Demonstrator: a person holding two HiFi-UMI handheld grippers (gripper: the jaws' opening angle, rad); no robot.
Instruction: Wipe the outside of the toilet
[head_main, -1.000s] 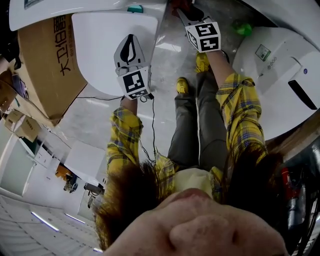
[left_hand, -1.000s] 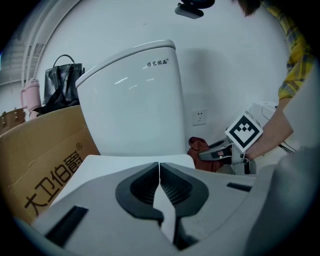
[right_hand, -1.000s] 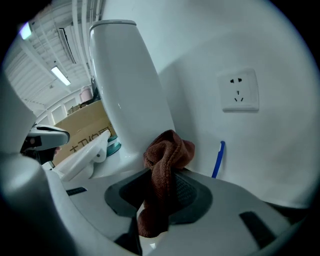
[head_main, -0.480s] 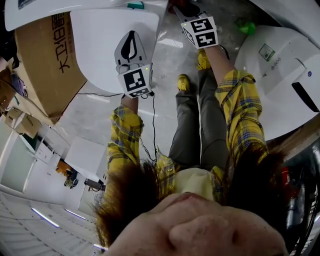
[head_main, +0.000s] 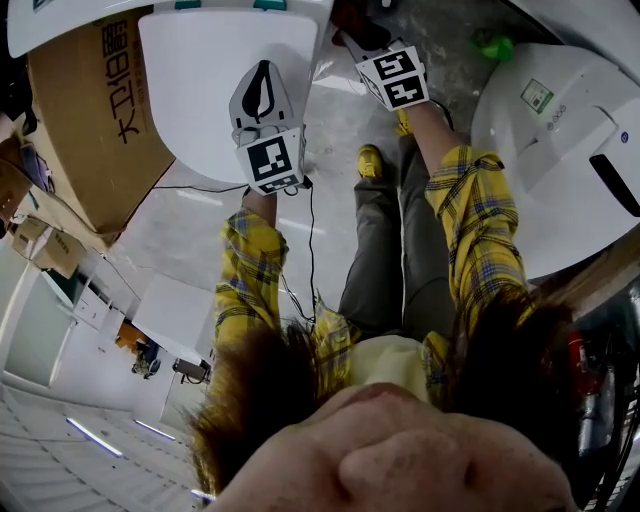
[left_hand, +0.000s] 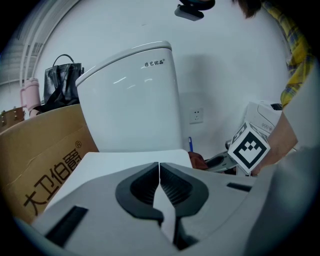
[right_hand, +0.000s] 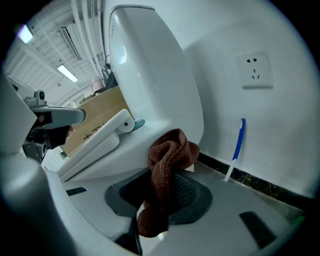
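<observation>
The right tool (right_hand: 165, 196) is clamped on a limp brown cloth (right_hand: 167, 159) — soft, light, best pinched at its bunched middle — near the hard, glossy, likely slippery toilet (right_hand: 150, 85) rising at eleven o'clock, while the left tool (left_hand: 159, 182) hangs closed on nothing.

Yellow plaid sleeves (head_main: 250, 270), dark trousers (head_main: 385, 250), yellow shoes (head_main: 370, 162); black-and-white marker cubes (head_main: 272, 160), thin black cable (head_main: 309, 235).

Warehouse-like test space: toilet (head_main: 230, 90), second toilet (head_main: 560, 140) on bare floor (head_main: 200, 240), cardboard box (head_main: 90, 120), ceiling strip lights (right_hand: 67, 72).
</observation>
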